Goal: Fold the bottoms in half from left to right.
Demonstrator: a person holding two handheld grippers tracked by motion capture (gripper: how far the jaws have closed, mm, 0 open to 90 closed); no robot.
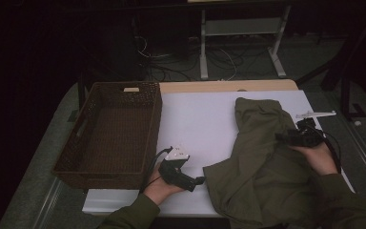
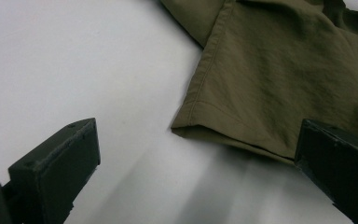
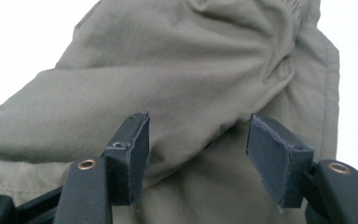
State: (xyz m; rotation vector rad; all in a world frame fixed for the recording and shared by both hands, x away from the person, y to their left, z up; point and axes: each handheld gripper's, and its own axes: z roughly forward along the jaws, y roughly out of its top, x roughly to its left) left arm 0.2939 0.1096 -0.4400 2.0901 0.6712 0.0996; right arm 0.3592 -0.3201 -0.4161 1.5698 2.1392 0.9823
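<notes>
One olive-green garment (image 1: 262,162), crumpled. One brown wicker basket (image 1: 88,164). One white table (image 1: 195,124). Two handheld grippers: left gripper (image 1: 198,181), right gripper (image 1: 282,137).

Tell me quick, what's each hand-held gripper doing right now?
Left hand-held gripper: open, empty, jaws wide at the hem of the olive garment.
Right hand-held gripper: open over a fold of the garment, not pressing it.

On the white tabletop (image 1: 195,119) you have the brown wicker basket (image 1: 109,133) along the left edge, overhanging it. The olive-green fabric garment (image 1: 262,162) lies over the right half, reaching from mid-table to the near edge, well apart from the basket, bare board between them.
</notes>
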